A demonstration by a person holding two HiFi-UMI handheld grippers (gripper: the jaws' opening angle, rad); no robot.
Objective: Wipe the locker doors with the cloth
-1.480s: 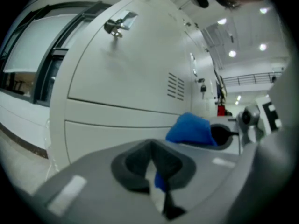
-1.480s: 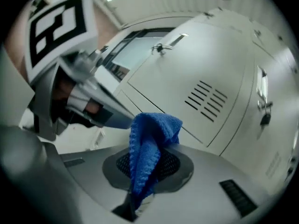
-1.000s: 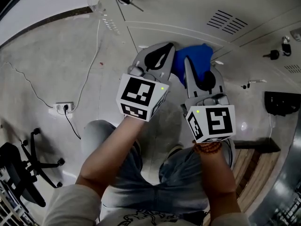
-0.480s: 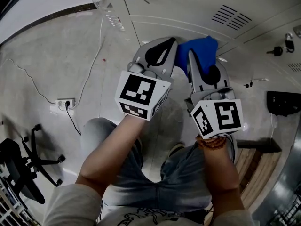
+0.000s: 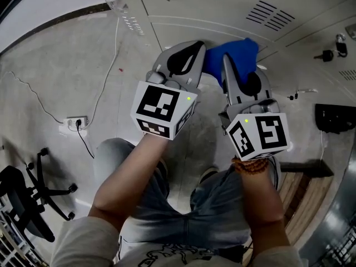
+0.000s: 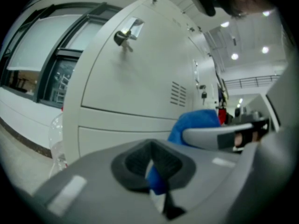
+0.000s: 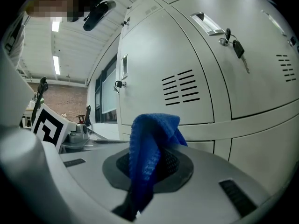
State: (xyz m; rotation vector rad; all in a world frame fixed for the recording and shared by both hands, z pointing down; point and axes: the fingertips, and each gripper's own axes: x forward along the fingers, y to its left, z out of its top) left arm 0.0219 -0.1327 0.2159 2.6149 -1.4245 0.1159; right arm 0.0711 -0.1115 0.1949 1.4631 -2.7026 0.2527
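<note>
Cloth (image 5: pixel 233 57), blue, in wiping hold.
Pinched by left gripper (image 6: pixel 155 174) and right gripper (image 7: pixel 145 171) together; bunched end aimed at locker door (image 7: pixel 187 64), likely for broad contact.

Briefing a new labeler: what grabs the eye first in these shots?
The blue cloth stands out, bunched in front of the pale locker doors at top centre. It is pinched by both the left hand-held gripper and the right hand-held gripper. Next come the black-and-white marker cubes on them, mid-frame in the head view.
</note>
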